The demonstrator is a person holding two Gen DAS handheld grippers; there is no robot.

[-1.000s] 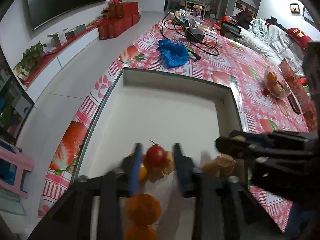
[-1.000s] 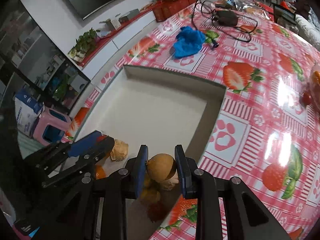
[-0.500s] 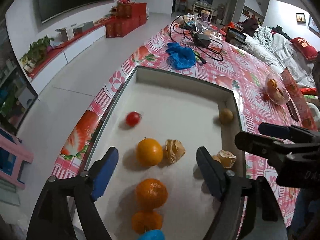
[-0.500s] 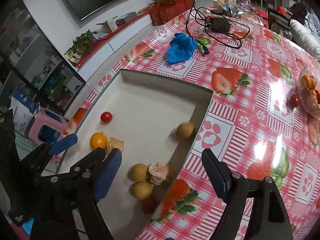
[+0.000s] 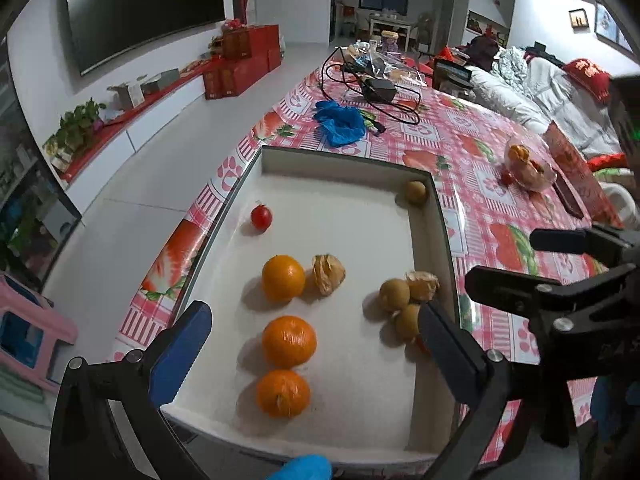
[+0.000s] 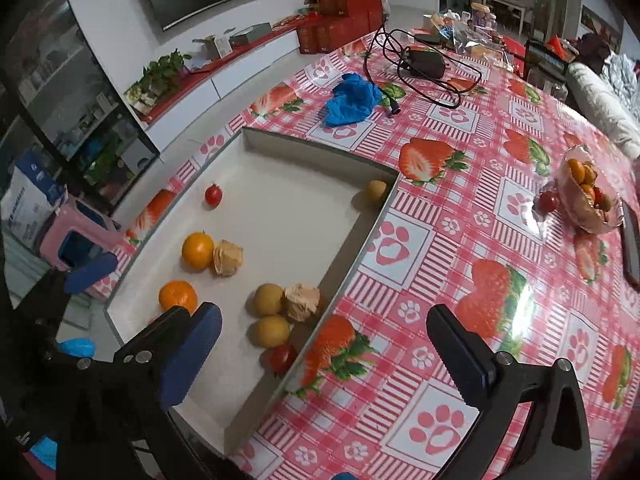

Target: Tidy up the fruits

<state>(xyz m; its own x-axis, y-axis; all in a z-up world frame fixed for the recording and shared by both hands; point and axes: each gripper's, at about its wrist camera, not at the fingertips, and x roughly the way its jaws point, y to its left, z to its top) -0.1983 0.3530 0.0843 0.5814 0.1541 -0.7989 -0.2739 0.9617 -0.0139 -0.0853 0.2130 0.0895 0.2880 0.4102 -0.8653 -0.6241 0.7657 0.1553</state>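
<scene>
two hand-held grippers hang over a shallow white tray [image 5: 434,216] on a strawberry-print tablecloth [image 6: 472,184]. the left gripper [image 5: 308,332] has its jaws still spreading, nearly full width, with nothing clamped. the right gripper [image 6: 324,344] is opening the same way and grips nothing.

directly below and between the left gripper's fingers lie two oranges [image 5: 289,342] in a line running away from it, with a third orange [image 5: 283,278] and a papery husk [image 5: 328,274] just past them. by that gripper's right finger sits a cluster of small yellow fruits [image 5: 394,295], a second husk and a partly hidden red tomato, close against the tray's right wall.

farther ahead a red tomato [image 5: 261,217] lies alone near the left wall, and one yellow fruit [image 5: 415,193] rests in the far right corner. the middle and far tray floor is bare, giving room to sort.

beyond the tray, well to the right, a glass bowl [image 6: 588,200] of fruit stands nearer the right gripper; a blue cloth [image 5: 339,122] lies past the far wall.
</scene>
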